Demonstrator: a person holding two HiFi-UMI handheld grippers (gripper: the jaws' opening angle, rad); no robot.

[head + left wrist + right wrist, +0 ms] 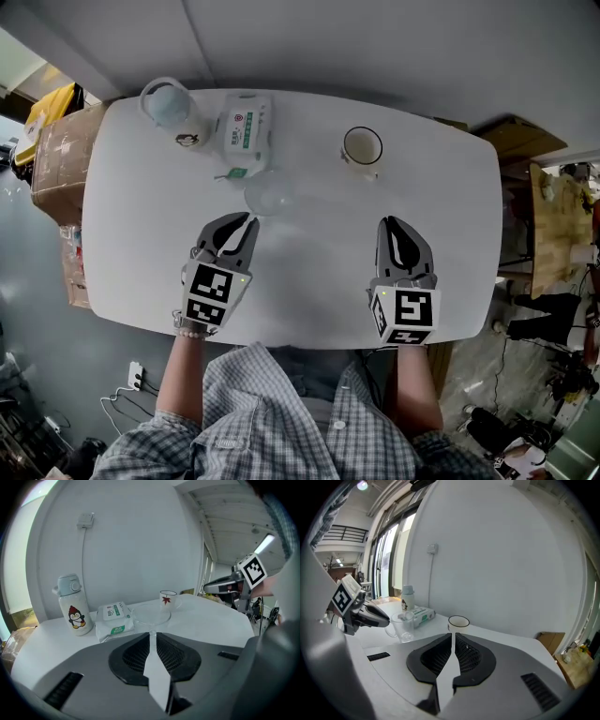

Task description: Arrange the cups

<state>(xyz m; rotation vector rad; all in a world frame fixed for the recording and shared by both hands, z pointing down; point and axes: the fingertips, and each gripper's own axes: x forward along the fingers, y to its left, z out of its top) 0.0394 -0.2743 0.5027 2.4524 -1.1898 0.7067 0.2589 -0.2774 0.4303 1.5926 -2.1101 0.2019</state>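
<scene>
While left hand-held gripper (250, 222) and right hand-held gripper (387, 223) rest closed, empty, left should open before nearing glass cup (270, 197) at one o'clock.

The head camera looked steeply down from high over the round-cornered white table (450, 234), while the two gripper cameras sat low and close over it, facing the pale wall (140, 536), and all three saw the small white mug (362, 146).
</scene>
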